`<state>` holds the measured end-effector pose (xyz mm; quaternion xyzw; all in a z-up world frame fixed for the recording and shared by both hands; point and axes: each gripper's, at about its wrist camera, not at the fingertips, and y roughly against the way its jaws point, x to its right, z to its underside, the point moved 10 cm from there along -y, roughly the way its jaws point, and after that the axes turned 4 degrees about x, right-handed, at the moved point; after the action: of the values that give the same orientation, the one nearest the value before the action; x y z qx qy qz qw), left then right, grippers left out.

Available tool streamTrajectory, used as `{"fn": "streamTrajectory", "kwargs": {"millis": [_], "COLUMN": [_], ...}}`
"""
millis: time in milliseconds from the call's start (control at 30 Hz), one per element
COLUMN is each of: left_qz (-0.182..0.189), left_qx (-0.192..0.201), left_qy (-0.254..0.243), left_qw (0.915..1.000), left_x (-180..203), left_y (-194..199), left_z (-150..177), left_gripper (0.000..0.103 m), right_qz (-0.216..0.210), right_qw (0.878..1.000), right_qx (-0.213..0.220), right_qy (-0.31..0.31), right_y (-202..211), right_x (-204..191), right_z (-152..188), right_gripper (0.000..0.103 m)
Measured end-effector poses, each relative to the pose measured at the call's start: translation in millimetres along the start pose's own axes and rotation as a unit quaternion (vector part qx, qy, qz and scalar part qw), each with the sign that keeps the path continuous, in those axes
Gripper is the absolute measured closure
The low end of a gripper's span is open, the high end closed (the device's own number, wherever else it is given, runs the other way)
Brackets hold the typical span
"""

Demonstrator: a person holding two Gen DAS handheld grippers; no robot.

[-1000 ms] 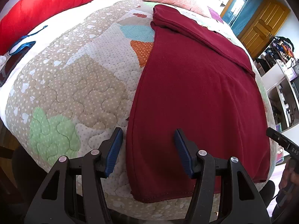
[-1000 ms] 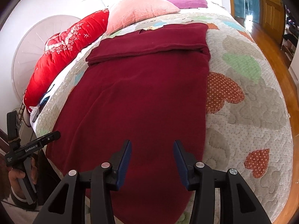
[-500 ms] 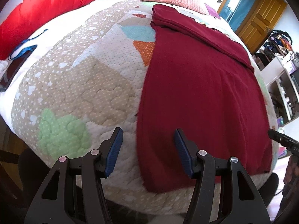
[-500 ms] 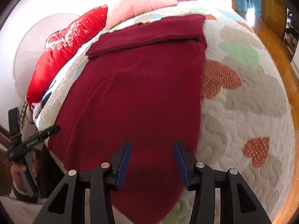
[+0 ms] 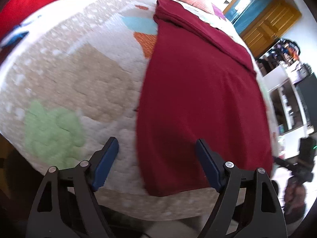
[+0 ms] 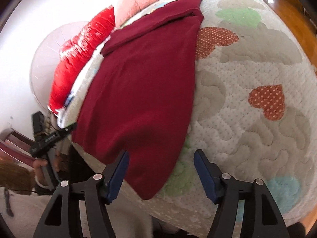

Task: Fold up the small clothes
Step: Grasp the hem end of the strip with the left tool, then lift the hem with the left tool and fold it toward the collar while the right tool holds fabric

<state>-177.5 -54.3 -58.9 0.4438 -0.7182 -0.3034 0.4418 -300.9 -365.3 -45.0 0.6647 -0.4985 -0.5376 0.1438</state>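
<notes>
Maroon garment (image 5: 200, 99) — near corner overhanging quilt (image 5: 83, 75), blurred

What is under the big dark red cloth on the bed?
The dark red knit cloth lies on a quilted bedspread with coloured heart patches. Whatever pattern sits beneath the cloth is covered, so I cannot see it.

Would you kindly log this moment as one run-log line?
garment: dark red cloth flat on quilt | left gripper: open, opening | right gripper: open, opening | hold: none

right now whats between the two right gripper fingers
In the right wrist view, the near corner of the dark red garment lies between the open right gripper fingers, flat on the quilt. The jaws have just been opening; neither pad touches it.
</notes>
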Motion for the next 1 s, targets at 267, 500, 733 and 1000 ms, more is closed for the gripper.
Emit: {"fn": "streamTrajectory", "kwargs": {"millis": [267, 500, 733, 1000], "left_qz": [0.018, 0.043, 0.113, 0.095], "left_qx": [-0.018, -0.038, 0.0, 0.081], "left_qy": [-0.023, -0.039, -0.043, -0.046], "left_qw": [0.9994, 0.9976, 0.9927, 0.9912], "left_x": [14.6, 18.8, 54.7, 77.3], "left_y": [-9.7, -1.2, 16.8, -23.0], "left_z": [1.6, -3.8, -78.0, -213.5], "left_gripper": [0.034, 0.092, 0.093, 0.094], "right_qz": [-0.1, -0.151, -0.237, -0.212], "right_qw": [0.995, 0.987, 0.967, 0.956], "right_qx": [0.001, 0.032, 0.095, 0.202], "right_qy": [-0.02, -0.036, 0.011, 0.018], "right_y": [-9.5, -20.2, 8.6, 14.6], "right_x": [-16.5, -25.3, -75.4, -61.8], "right_z": [11.6, 10.4, -56.3, -199.6], "right_gripper": [0.036, 0.08, 0.087, 0.088]}}
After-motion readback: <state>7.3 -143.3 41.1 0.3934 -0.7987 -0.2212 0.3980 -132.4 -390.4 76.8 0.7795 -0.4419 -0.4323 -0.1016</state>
